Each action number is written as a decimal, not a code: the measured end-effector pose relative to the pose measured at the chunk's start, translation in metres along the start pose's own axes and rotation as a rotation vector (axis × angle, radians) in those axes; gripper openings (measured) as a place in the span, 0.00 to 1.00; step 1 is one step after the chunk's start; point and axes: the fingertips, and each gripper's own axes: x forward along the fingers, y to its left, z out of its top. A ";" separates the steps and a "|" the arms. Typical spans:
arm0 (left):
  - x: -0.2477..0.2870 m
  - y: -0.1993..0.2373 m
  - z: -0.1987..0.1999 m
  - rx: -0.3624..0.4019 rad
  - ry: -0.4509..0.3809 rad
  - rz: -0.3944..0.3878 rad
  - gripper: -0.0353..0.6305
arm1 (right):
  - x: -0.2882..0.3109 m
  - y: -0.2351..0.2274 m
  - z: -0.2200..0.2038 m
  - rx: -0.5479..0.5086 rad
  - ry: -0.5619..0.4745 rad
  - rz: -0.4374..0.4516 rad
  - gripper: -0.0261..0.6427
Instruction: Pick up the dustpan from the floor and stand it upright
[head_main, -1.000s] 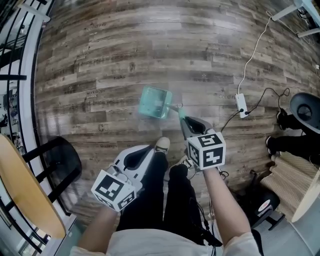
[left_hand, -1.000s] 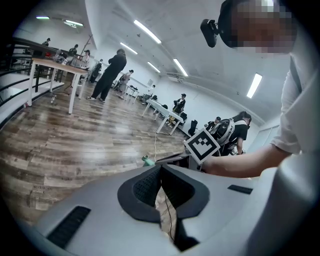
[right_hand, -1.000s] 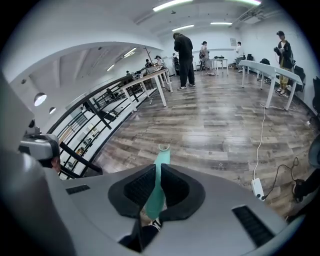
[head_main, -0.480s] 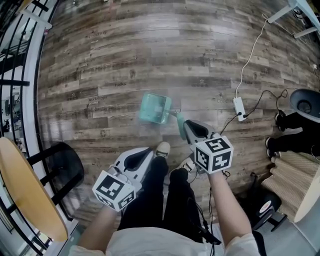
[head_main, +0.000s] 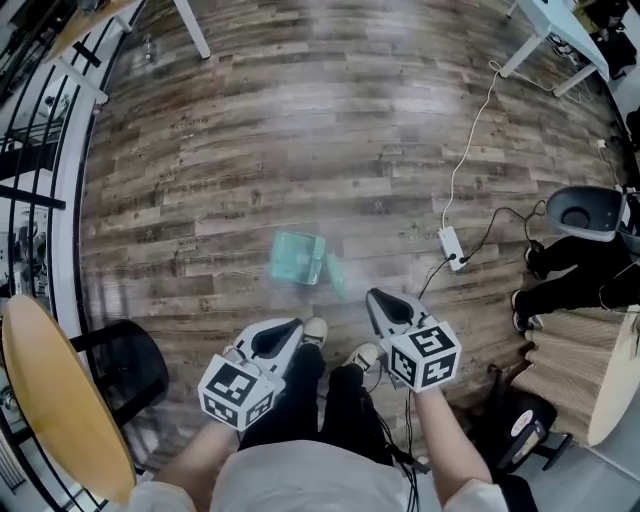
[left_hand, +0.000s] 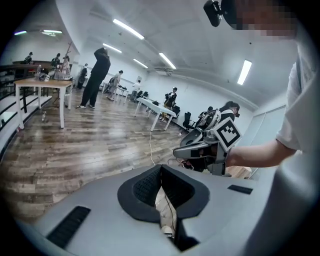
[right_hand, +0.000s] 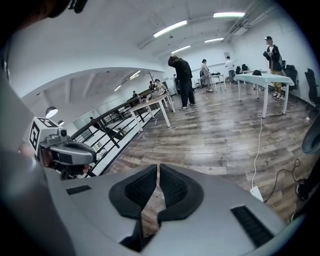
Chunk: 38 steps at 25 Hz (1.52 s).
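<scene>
Here, left gripper (head_main: 289, 327) jaws pressed together, empty; right gripper (head_main: 377, 297) likewise closed on nothing. Dustpan (head_main: 298, 257) mid-frame on floor (head_main: 300, 130), blurred, apart from both; long axis diagonal, handle (head_main: 335, 278) pointing lower right.

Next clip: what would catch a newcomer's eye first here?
The teal dustpan on the wood floor, just ahead of the person's shoes, apart from both grippers. Nearer, the left gripper and right gripper with their marker cubes, jaws shut and empty. A white power strip lies on the floor at right.
</scene>
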 end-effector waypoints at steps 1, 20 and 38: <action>-0.006 -0.008 0.005 0.005 0.001 0.000 0.09 | -0.013 0.005 0.004 -0.004 -0.009 -0.005 0.09; -0.068 -0.097 0.058 0.029 -0.126 0.092 0.09 | -0.156 0.054 0.033 -0.046 -0.157 -0.049 0.08; -0.089 -0.128 0.067 0.058 -0.167 0.095 0.09 | -0.176 0.076 0.042 -0.088 -0.183 -0.039 0.08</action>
